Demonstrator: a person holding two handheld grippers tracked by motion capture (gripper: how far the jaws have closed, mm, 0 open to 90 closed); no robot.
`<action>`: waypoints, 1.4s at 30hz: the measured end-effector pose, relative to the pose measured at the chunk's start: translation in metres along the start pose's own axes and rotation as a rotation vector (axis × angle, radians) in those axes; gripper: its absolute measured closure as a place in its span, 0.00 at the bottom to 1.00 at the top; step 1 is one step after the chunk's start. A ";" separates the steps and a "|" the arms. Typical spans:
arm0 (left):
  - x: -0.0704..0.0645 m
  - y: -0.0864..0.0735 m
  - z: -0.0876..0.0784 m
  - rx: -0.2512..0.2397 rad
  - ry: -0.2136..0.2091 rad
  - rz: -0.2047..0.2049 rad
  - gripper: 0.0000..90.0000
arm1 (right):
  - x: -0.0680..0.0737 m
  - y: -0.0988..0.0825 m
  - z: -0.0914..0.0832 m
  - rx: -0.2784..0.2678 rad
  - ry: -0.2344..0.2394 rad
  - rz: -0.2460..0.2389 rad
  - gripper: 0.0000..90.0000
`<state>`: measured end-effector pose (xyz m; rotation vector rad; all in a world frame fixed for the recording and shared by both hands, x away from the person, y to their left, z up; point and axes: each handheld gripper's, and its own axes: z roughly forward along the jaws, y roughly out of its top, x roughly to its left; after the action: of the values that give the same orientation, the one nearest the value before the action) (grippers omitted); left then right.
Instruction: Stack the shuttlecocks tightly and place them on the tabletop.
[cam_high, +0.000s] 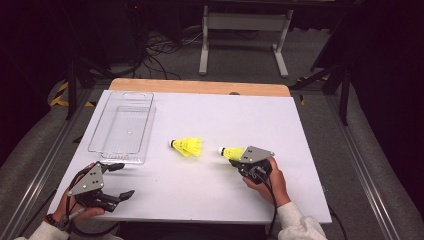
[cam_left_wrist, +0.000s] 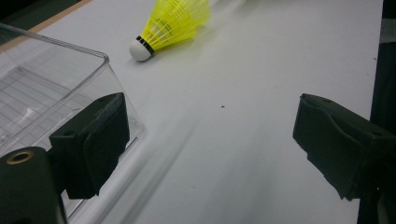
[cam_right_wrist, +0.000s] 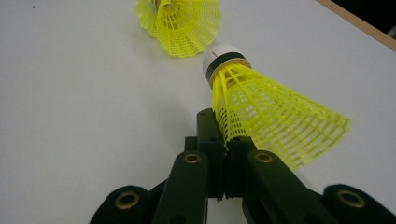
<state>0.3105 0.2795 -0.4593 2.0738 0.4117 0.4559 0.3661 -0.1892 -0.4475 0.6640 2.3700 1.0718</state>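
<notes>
held shuttlecock (cam_right_wrist: 261, 112): right of centre on the white counter (cam_high: 200, 190), skirt edge pinched in the right gripper (cam_right_wrist: 223, 140), whose jaws are clamped tight on the mesh
long axis: cork tip points left, toward the second shuttlecock (cam_high: 187, 146) just beside it
clear tray (cam_high: 122, 127): far left, well apart from the right gripper; the carry would run leftward
left gripper (cam_high: 112, 182): jaws wide apart, holding nothing, near the tray's near end, so the nearer one to it
</notes>
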 end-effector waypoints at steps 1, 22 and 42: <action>0.000 0.000 0.000 0.000 0.000 0.000 0.13 | 0.000 0.000 0.000 0.000 0.000 0.000 0.99; 0.000 -0.001 0.000 0.000 -0.003 -0.004 0.13 | 0.012 0.027 0.036 -0.001 0.058 -0.055 0.99; 0.000 -0.001 0.000 0.000 -0.006 -0.003 0.13 | 0.019 0.044 0.070 0.011 0.098 -0.083 0.99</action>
<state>0.3105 0.2796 -0.4602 2.0741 0.4119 0.4478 0.4026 -0.1134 -0.4586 0.5223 2.4654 1.0793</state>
